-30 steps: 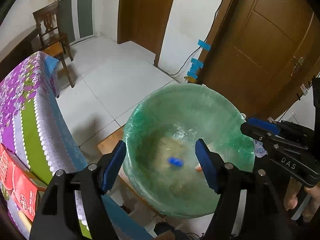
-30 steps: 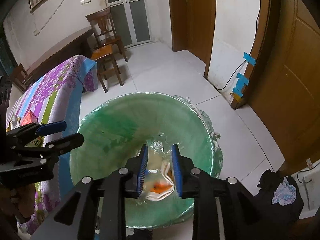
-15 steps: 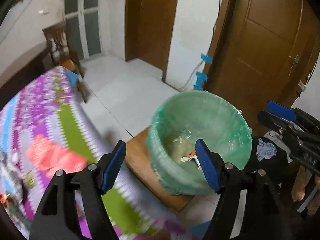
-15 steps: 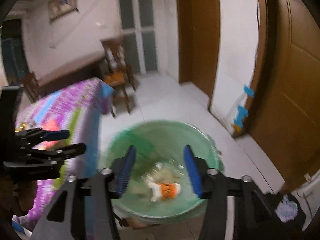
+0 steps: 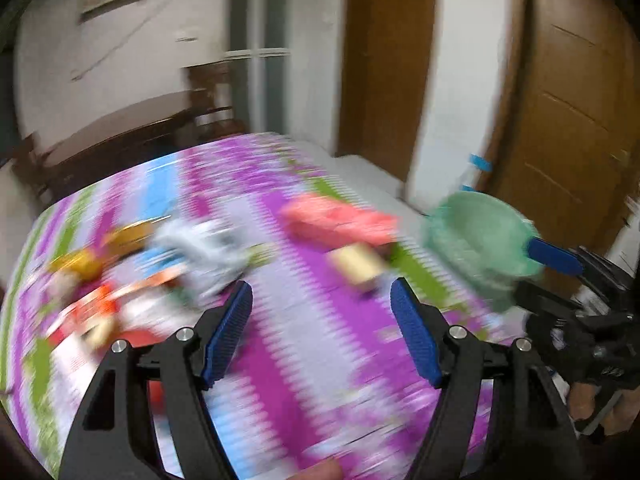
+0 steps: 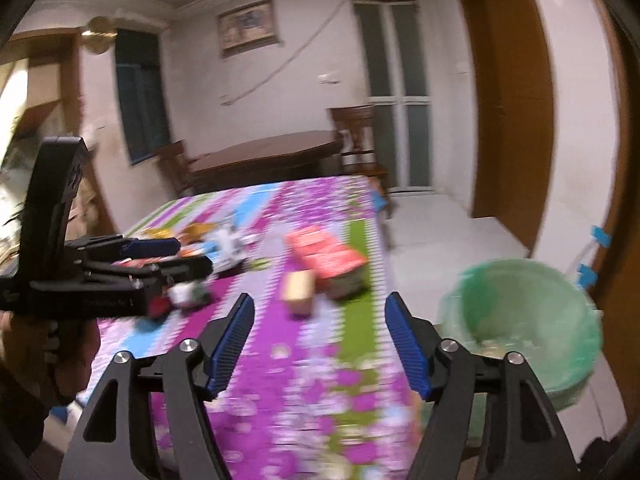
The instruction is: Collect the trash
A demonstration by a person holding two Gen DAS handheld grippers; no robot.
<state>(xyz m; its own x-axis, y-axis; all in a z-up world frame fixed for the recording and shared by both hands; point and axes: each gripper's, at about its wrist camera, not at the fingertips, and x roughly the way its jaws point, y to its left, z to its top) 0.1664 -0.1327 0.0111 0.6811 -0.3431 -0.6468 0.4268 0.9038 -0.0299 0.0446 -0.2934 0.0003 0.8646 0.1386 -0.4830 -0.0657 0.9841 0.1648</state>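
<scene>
Both tools point(image 5: 322, 324) point(image 6: 320, 332) agape | bin point(image 6: 524, 320) interior: right view only

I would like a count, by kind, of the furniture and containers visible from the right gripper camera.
Tables: 2, the one with the flowered cloth and the dark wooden one
Wooden chairs: 2
Green-lined bins: 1
Total: 5
</scene>
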